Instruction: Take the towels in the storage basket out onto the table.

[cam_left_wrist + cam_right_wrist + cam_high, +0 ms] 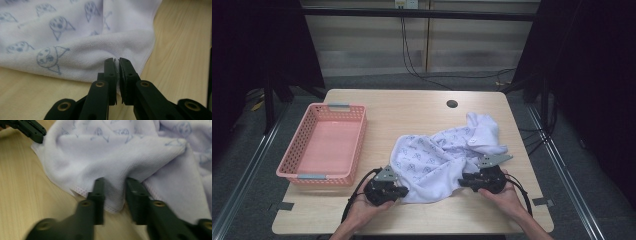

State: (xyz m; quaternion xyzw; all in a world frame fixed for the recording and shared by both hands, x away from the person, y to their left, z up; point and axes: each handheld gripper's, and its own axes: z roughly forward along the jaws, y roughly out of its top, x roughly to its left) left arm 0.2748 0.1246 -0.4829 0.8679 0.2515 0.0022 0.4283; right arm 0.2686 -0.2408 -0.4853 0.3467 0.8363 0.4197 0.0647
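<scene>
Cloth: we are working a white cloth (442, 157) printed with small grey figures; it is lying crumpled on the right half of the bench (422, 107), its near hem close to the front edge.
Handling: we are judging it light, soft and limp, likely to sag and bunch when lifted, not fragile. The stitched hem and its two near corners look like the best places to take hold.
Left claw: our left claw (116, 61) is pinching the hem at the cloth's near left corner, jaws nearly together with a thin fold of fabric between them.
Right claw: our right claw (114, 182) is straddling the near right hem, a fold of fabric lying in a visible gap between the jaws; the pads are not yet pressing it.
Basket: a pink basket (354, 150) is sitting empty at the left edge, apart from the cloth.
</scene>
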